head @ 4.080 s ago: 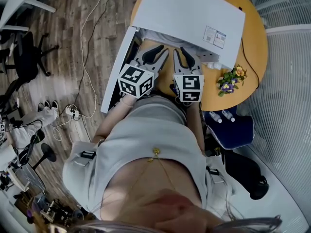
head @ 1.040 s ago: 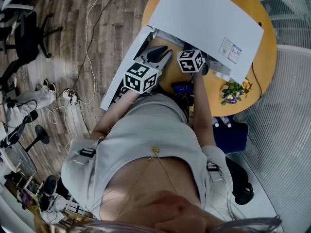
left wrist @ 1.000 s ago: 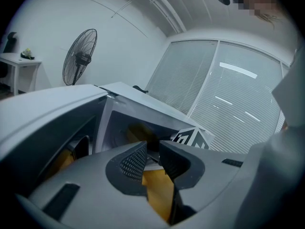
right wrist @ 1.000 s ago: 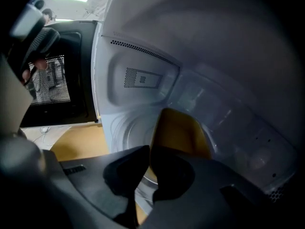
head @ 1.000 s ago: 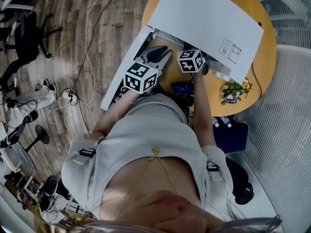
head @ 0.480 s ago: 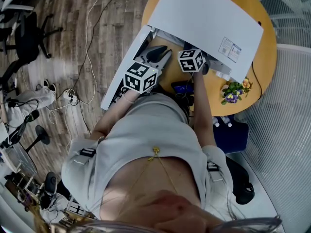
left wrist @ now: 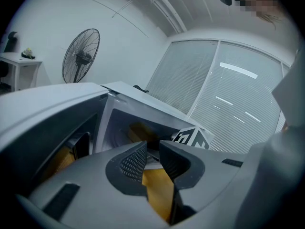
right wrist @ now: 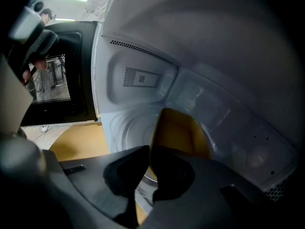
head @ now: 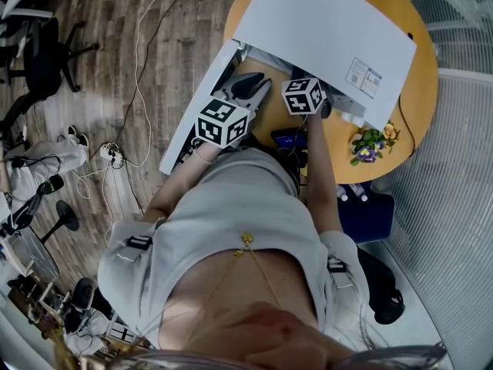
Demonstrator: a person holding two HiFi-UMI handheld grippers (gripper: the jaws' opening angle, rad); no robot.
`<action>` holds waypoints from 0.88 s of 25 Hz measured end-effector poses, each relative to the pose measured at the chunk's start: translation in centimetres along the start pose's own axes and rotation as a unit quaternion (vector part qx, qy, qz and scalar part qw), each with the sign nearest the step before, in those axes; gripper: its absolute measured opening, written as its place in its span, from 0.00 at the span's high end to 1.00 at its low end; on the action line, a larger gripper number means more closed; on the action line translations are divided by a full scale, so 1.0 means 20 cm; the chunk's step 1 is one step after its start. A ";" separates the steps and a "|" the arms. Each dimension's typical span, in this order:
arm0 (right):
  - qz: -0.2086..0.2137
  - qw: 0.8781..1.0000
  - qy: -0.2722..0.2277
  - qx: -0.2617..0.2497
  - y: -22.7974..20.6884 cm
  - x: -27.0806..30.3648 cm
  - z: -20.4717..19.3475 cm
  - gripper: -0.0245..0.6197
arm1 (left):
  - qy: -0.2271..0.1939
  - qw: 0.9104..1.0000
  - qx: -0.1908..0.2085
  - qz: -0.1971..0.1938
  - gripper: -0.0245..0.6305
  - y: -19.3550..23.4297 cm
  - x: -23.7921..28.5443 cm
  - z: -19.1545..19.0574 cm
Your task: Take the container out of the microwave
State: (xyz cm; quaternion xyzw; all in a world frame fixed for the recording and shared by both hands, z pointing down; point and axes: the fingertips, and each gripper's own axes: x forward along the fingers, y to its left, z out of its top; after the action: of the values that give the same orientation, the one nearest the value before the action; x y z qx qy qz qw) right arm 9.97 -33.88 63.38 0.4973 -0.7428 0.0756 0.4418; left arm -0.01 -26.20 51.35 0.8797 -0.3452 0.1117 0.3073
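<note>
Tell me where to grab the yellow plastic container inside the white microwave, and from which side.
Probably pinch the yellow plastic container by the thin upright wall nearest the white microwave's opening, one jaw inside and one outside, coming straight in through the open front. The right tool is shut on that edge.

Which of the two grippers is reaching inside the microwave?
The right gripper: its jaws are within the microwave, shut on the yellow container rim. The left gripper is outside, jaws open, beside the open door.
</note>
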 end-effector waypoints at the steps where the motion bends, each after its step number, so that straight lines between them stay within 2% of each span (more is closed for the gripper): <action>1: 0.001 1.000 0.000 0.001 0.00 0.00 0.00 0.90 | 0.000 1.000 0.000 0.000 0.84 0.00 0.00 0.00; 22: 0.019 0.999 -0.026 0.013 0.04 -0.17 -0.01 0.91 | 0.002 1.000 0.007 -0.007 0.84 -0.05 -0.02 -0.04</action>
State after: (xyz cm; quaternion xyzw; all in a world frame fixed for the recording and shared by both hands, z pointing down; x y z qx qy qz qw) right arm 9.96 -31.04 61.22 0.4905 -0.7624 0.0813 0.4142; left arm 0.30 -24.97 51.31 0.8840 -0.3372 0.1138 0.3032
